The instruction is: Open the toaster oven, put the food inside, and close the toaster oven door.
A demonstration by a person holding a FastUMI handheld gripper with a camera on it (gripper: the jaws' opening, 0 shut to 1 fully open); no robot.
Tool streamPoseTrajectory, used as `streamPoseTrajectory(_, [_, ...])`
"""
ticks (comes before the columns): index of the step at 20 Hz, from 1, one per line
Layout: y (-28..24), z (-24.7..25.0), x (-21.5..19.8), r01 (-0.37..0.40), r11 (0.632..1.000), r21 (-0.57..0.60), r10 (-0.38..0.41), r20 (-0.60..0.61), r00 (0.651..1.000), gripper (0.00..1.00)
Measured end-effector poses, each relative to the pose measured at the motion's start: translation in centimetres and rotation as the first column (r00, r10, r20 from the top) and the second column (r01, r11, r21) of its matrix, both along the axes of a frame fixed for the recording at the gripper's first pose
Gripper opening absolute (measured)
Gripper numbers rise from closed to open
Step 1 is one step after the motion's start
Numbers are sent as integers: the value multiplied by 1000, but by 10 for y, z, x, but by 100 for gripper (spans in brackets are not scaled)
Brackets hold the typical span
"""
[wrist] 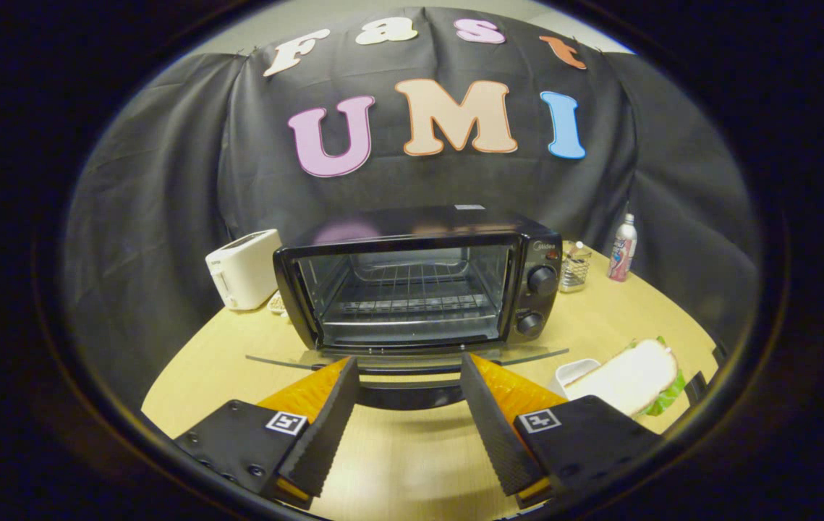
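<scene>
Behind everything hung a black cloth wall, and below it a pale wooden table (412,463) filled the lower half of the frame. At centre frame sat the toaster oven (419,286), its glass door (404,359) already dropped flat toward you, the wire rack (412,300) bare inside. Your gripper (409,416) stood at lower centre with its fingers spread wide, holding nothing; the door's dark handle (408,394) lay between the fingertips, but whether either touched it could not be told. The food, a sandwich (632,380) with green leaves under white bread, rested on a white dish (572,373) at lower right, beside the right finger and well apart from the oven's mouth. A white toaster (244,269) stood at left of the oven; a glass jar (574,268) and a bottle (623,250) stood at right.

From here, judging by the layout, your swing toward the sandwich could clip the lowered door, since it jutted out close to the fingers. Squeezing soft bread too hard would likely crush it; too lightly, and the layers might slide apart on the way in.
</scene>
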State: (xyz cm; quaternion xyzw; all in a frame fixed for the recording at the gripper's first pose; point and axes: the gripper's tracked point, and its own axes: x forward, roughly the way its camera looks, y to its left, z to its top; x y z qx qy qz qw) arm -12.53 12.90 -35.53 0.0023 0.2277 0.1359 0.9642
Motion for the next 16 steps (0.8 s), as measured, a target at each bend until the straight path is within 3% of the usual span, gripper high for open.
streamPoseTrajectory(6, [-9,-36,-23,-15,999,-44,10,-105,994,90])
streamPoseTrajectory(12, [-18,-85,-45,-35,995,-89,9,-273,962,90])
streamPoseTrajectory(16, [-15,-100,-44,-38,994,-103,6,-297,955,90])
